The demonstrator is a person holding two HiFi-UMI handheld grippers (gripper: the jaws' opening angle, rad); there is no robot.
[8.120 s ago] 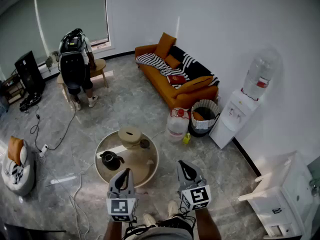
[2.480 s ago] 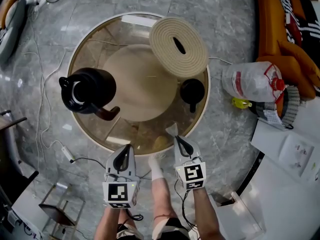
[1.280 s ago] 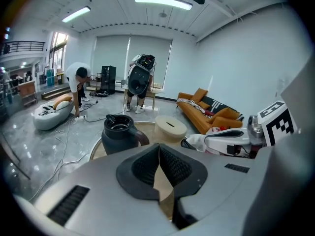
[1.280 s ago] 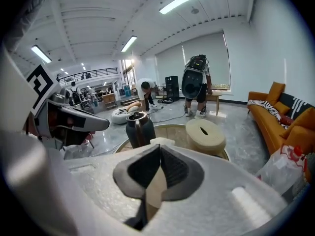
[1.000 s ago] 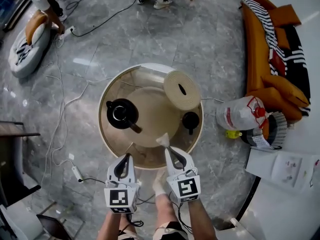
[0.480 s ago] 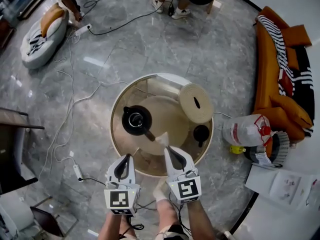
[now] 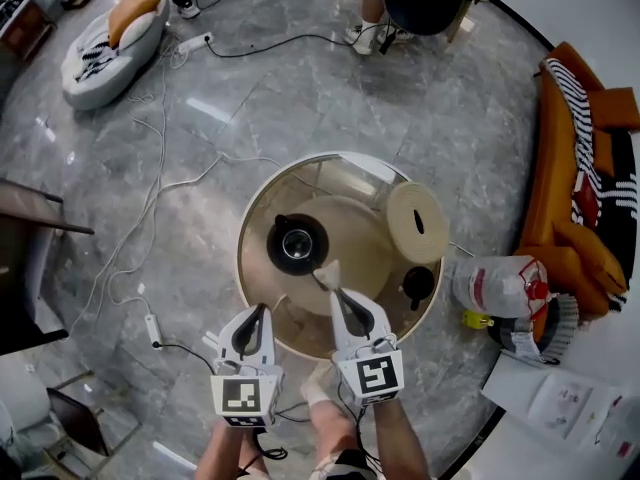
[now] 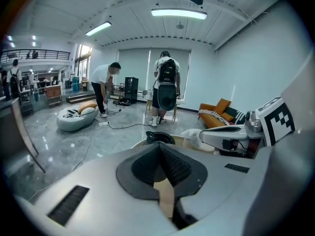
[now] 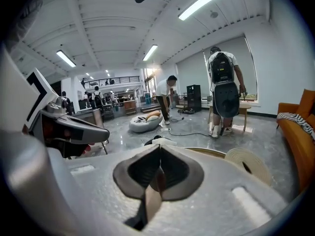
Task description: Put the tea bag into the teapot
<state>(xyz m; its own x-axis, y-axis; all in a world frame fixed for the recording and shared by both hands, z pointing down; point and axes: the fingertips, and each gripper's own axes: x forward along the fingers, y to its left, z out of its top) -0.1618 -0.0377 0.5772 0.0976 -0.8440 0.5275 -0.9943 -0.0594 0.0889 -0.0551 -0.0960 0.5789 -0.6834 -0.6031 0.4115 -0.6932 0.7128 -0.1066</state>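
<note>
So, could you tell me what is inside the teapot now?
The teapot is open on top, and only a pale grey inside shows. The tea bag is outside, pinched in the right claw. Whatever lies under the rim is hidden.

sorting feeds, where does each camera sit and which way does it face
Head view: on the head, facing steeply down at table and teapot; forearms, left gripper, right gripper show.
Left gripper view: on that gripper, facing along shut jaws to the teapot; right gripper at right.
Right gripper view: on that gripper, facing along jaws shut on the tea bag; left gripper at left.
Shared: teapot, in head and left gripper views.
</note>
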